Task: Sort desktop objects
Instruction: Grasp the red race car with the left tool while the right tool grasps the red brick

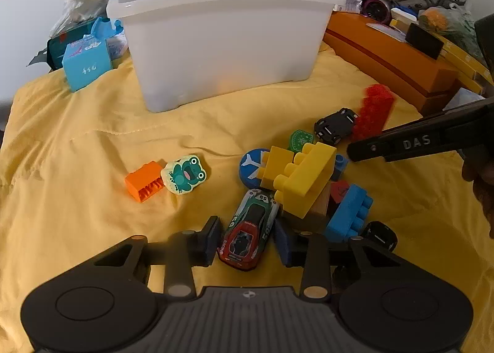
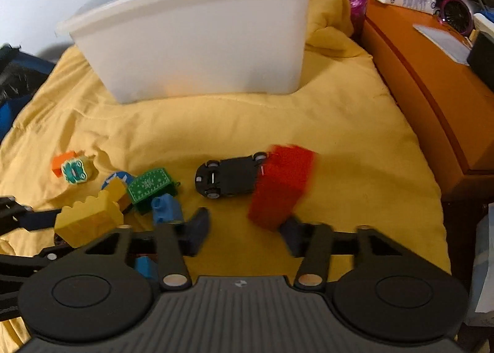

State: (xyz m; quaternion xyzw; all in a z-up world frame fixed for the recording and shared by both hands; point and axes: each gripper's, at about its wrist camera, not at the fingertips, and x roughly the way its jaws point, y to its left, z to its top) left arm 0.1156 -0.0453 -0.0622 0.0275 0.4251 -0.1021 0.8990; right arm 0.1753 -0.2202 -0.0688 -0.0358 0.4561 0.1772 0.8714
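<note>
Left gripper (image 1: 247,240), angled down at lower centre, pads clamping glossy race car (image 1: 247,234); right gripper (image 2: 244,229) apart, nothing held, beside blurred studded red block (image 2: 282,184).

Three toy cars on the yellow cloth, a racing car (image 1: 247,234), a black car (image 1: 336,127), another black one (image 1: 380,234) near right, two yellow bricks (image 1: 304,181), one red brick (image 1: 373,113), one blue brick (image 1: 350,214), one orange brick (image 1: 143,181), one frog piece (image 1: 184,173), one white bin (image 1: 222,38) far back

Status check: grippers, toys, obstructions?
Left gripper straddling race car, grip unconfirmed. Right gripper open, red block ahead. Bin unobstructed.
</note>
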